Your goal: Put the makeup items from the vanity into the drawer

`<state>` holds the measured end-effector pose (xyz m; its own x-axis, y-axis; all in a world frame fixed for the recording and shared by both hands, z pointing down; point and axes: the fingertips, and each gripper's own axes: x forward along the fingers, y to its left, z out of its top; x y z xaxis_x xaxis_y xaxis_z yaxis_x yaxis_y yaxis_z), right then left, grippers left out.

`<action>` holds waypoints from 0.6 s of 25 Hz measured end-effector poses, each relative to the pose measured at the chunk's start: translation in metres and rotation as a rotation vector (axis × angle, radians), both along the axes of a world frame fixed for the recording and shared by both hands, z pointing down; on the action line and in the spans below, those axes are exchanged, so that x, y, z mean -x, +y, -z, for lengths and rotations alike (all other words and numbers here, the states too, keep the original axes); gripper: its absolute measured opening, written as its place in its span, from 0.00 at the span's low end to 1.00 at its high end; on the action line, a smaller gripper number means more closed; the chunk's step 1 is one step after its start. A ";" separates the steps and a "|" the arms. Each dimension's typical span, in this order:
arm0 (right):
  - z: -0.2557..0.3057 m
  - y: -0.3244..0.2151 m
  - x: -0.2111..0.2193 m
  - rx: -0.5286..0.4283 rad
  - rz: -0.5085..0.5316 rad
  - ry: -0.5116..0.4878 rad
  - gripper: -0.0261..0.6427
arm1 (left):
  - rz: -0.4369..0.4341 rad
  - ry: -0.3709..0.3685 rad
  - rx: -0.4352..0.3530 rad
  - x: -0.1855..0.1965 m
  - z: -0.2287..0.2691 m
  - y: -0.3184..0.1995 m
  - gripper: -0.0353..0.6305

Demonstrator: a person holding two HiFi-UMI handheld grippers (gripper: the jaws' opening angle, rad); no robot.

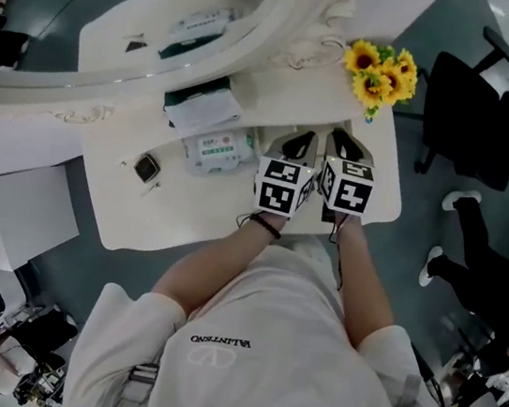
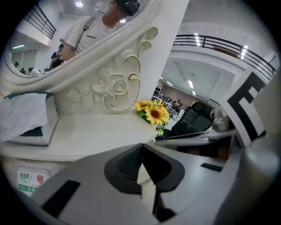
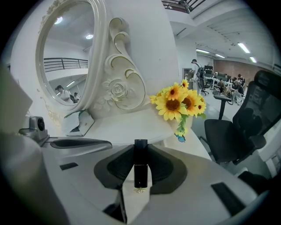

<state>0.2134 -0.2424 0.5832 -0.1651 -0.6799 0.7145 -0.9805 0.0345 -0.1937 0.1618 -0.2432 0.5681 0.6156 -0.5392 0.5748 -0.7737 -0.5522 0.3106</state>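
Note:
My right gripper [image 3: 140, 163] is shut on a slim black lipstick tube [image 3: 140, 169] that stands upright between its pads, with a small gold tip at its lower end. My left gripper [image 2: 141, 151] is shut with nothing between its pads. In the head view both grippers hang side by side over the right part of the white vanity top [image 1: 195, 222], the left gripper [image 1: 298, 144] just left of the right gripper [image 1: 347, 145]. From the head view the lipstick is hidden. A small black square item [image 1: 147, 168] lies on the vanity at the left.
A bunch of sunflowers [image 1: 381, 75] stands at the vanity's back right corner, beside the ornate white mirror frame [image 1: 291, 23]. A tissue pack [image 1: 201, 105] and a wipes pack [image 1: 217, 150] lie left of the grippers. A black office chair [image 1: 480, 118] stands to the right.

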 end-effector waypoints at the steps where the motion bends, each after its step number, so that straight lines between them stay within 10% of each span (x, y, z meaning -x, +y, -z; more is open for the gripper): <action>1: -0.002 -0.001 0.001 0.004 0.005 -0.002 0.19 | 0.000 -0.002 -0.001 -0.001 -0.001 -0.001 0.05; 15: -0.017 -0.010 0.007 0.026 0.033 -0.006 0.19 | 0.003 -0.014 0.016 0.000 -0.014 -0.008 0.05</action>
<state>0.2062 -0.2526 0.5998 -0.1912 -0.6550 0.7310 -0.9777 0.0614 -0.2008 0.1623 -0.2511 0.5819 0.6056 -0.5315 0.5922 -0.7798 -0.5449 0.3083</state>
